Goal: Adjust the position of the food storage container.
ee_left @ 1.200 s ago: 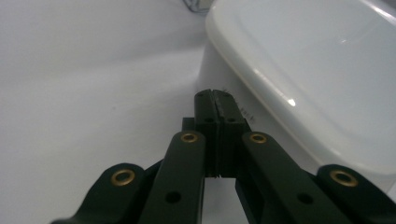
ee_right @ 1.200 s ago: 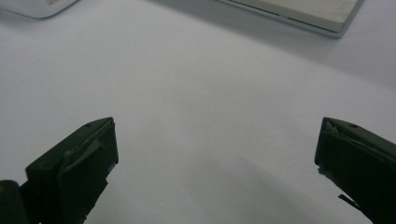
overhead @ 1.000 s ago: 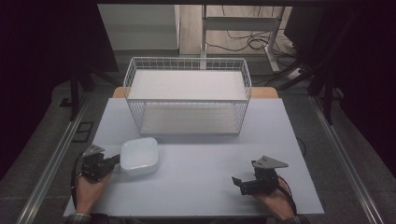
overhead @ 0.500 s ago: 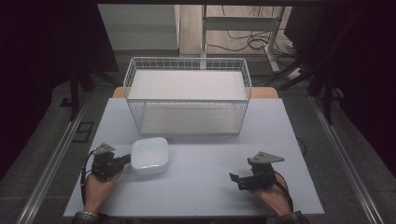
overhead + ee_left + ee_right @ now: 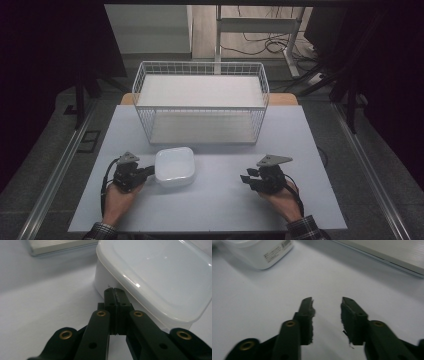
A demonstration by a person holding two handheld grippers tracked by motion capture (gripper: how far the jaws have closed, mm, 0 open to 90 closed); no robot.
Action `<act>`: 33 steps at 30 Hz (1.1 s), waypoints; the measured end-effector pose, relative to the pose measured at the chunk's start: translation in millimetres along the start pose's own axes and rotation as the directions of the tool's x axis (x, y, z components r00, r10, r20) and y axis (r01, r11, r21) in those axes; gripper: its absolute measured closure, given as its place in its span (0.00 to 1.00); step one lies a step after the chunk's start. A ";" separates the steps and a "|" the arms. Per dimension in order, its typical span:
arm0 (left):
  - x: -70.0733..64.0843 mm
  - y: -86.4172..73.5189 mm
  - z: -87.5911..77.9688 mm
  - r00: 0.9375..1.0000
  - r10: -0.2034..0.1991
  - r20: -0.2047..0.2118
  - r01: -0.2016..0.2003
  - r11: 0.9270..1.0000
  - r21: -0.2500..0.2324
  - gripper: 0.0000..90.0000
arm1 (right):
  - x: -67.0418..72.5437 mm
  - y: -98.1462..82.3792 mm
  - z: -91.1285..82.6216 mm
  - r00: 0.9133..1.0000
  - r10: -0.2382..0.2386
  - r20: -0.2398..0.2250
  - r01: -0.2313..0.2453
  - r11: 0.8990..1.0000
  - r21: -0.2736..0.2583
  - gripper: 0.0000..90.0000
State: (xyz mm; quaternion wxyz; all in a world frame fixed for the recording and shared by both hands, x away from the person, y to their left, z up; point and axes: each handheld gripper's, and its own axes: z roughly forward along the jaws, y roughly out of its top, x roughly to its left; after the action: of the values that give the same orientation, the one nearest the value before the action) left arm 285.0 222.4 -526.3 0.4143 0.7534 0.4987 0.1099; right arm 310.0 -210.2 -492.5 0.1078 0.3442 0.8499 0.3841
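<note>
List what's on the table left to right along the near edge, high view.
left gripper → white lidded container → right gripper

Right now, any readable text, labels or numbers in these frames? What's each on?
No text can be read.
White container: a sticker on its side with a barcode and lines of small print, too blurred and small to read in the right gripper view.
Wire basket, table, both claws: no markings visible.
</note>
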 end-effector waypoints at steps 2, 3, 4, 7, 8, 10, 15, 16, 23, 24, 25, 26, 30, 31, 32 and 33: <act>-3.1 2.8 4.0 1.000 0.005 0.009 -0.005 1.000 0.003 1.00 | 2.2 4.6 5.5 1.000 -0.019 -0.001 0.019 1.000 0.015 0.82; -3.1 2.8 4.0 1.000 0.005 0.009 -0.005 1.000 0.003 1.00 | 3.1 7.5 8.5 1.000 -0.023 -0.008 0.023 0.999 0.024 0.85; -4.7 4.3 6.0 1.000 0.010 0.013 -0.010 1.000 0.005 1.00 | 3.9 10.3 12.1 0.999 -0.029 -0.018 0.029 0.999 0.028 0.89; -12.2 10.4 14.2 0.999 0.024 0.031 -0.024 1.000 0.010 1.00 | 6.8 18.6 22.0 0.999 -0.043 -0.024 0.044 0.998 0.035 0.97; -14.2 12.1 16.4 0.999 0.031 0.034 -0.031 0.999 0.012 1.00 | 7.3 20.5 24.3 0.999 -0.045 -0.024 0.046 0.998 0.038 0.98; -19.3 15.8 22.2 0.998 0.038 0.049 -0.039 0.999 0.016 1.00 | 8.3 25.8 30.3 0.999 -0.046 -0.021 0.047 0.998 0.034 0.99; -29.3 23.4 34.2 0.995 0.057 0.083 -0.059 0.998 0.021 1.00 | 8.8 37.4 42.9 0.999 -0.038 -0.021 0.038 0.999 0.022 0.99; -33.4 26.6 39.9 0.993 0.060 0.102 -0.063 0.998 0.021 1.00 | 8.1 41.4 49.1 0.999 -0.028 -0.023 0.029 0.999 0.023 0.99; -37.9 43.5 56.6 0.992 0.089 0.089 -0.090 0.996 0.012 1.00 | 1.0 48.9 67.0 0.999 -0.004 0.034 0.003 1.000 0.027 0.99; -36.3 46.1 59.5 0.993 0.074 0.087 -0.075 0.997 0.006 1.00 | -0.9 49.7 69.2 0.999 0.007 0.032 -0.008 1.000 0.024 0.99; -35.7 48.2 62.7 0.994 0.066 0.089 -0.066 0.998 -0.003 1.00 | -2.1 50.5 71.3 0.999 0.018 0.029 -0.018 1.000 0.022 0.99; -35.0 50.1 64.8 0.994 0.072 0.086 -0.072 0.997 -0.004 1.00 | -2.8 51.4 73.8 0.999 0.017 0.027 -0.018 1.000 0.020 0.99; -37.9 52.0 67.4 0.995 0.071 0.072 -0.071 0.997 0.001 1.00 | 0.7 54.5 81.5 0.999 0.003 0.054 -0.005 1.000 0.024 0.99; -38.7 51.2 66.8 0.995 0.064 0.078 -0.064 0.998 0.004 1.00 | 0.9 54.3 82.0 0.998 -0.004 0.058 0.003 1.000 0.021 0.99; -39.2 50.8 66.3 0.994 0.068 0.081 -0.069 0.998 0.006 1.00 | 0.9 53.7 81.3 0.998 0.005 0.055 -0.006 1.000 0.021 0.99; -39.2 50.8 66.3 0.994 0.068 0.081 -0.069 0.998 0.006 1.00 | 1.3 53.3 80.5 0.998 0.012 0.054 -0.013 1.000 0.025 0.99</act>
State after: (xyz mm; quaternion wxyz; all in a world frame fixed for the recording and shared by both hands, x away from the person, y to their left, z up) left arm 338.2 147.2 -521.3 0.4269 0.7757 0.4559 0.0911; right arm 371.9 -137.8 -508.5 0.1237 0.3611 0.8493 0.3647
